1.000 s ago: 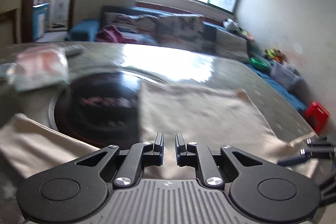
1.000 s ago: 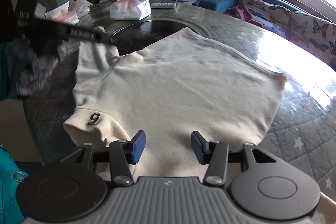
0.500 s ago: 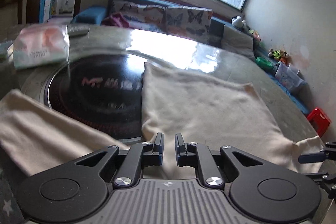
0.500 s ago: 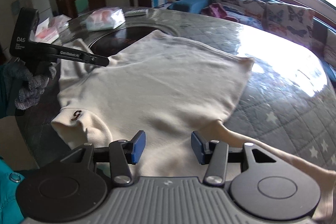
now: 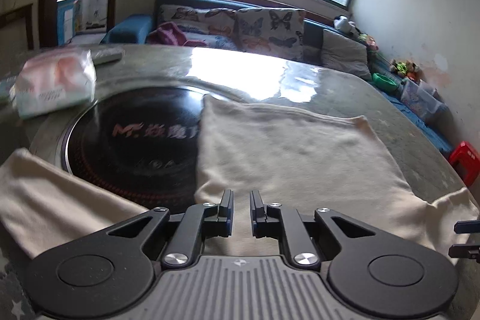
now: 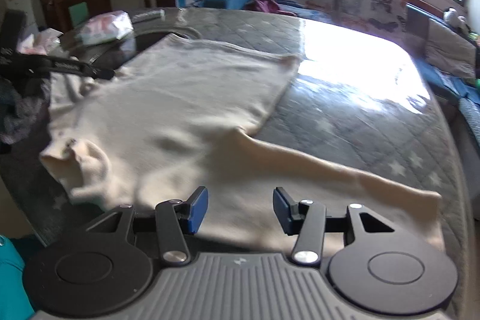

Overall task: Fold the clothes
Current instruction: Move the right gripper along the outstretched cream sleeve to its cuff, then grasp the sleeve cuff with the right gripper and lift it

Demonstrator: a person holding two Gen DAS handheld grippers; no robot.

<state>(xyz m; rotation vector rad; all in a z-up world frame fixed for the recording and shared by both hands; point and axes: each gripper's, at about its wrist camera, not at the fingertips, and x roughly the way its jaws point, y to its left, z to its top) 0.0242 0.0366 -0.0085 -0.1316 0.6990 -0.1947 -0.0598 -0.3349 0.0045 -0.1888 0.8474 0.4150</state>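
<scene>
At far left a tissue pack (image 5: pixel 55 83) sits on the table (image 6: pixel 360 122), well apart from the work; beside it the dark hob (image 5: pixel 132 146) is partly covered by the cream top (image 6: pixel 180 110), which lies spread flat, likely so it can be folded. The left sleeve (image 5: pixel 51 200) stretches out over the hob's near rim; the collar (image 6: pixel 78 161) is bunched at the near edge. The left gripper (image 5: pixel 240 210) hovers low over the shoulder area, its jaws nearly closed with a narrow gap and no cloth seen between them. Further right, the right gripper (image 6: pixel 240 209) stands wide apart above the other shoulder, holding nothing, probably poised to pinch there. The right sleeve (image 6: pixel 345 173) trails out across the quilted cover, still unfolded.
</scene>
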